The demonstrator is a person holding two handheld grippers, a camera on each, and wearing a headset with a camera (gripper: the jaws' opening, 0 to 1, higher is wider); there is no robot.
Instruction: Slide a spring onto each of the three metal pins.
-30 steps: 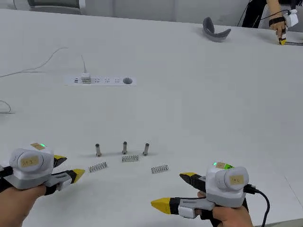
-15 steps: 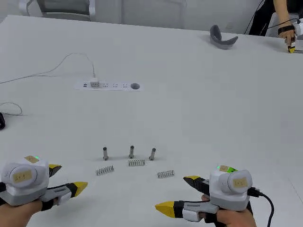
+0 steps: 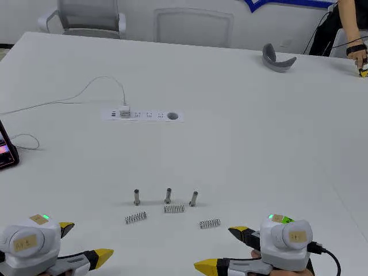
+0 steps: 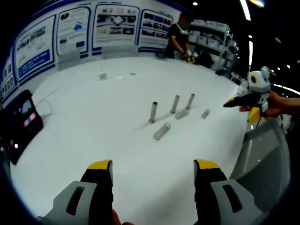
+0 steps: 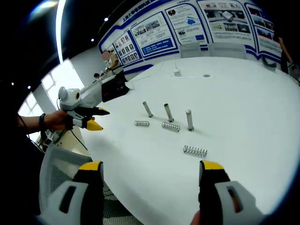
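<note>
**Pins bare, springs loose on the table, both grippers open and holding nothing**

A wide white table [image 3: 259, 144] fills the workspace. Toward its far side a white power strip [image 3: 144, 115] lies flat, with a thin cable [image 3: 75, 99] trailing away to the left. A dark phone [image 3: 4, 154] sits at the left edge and a grey curved object [image 3: 278, 57] near the far right corner. Chairs [image 3: 92, 17] stand beyond the far edge, another person [image 3: 353, 34] works at the far right, and posters [image 4: 75, 28] line the wall.

The left pin [image 3: 137, 197], middle pin [image 3: 168, 195] and right pin [image 3: 194, 199] stand upright in a row on the near part of the table. On their near side lie the left spring [image 3: 135, 217], the middle spring [image 3: 173, 209] just beside its pin, and the right spring [image 3: 209, 223], offset to the right.

The left gripper [image 3: 85, 241] is held low at the near left. Its yellow-tipped jaws are spread wide with nothing between them and point toward the pins. The right gripper [image 3: 221, 248], at the near right, points left toward the springs. Its jaws are equally wide apart with nothing in them, well short of the right spring.
</note>
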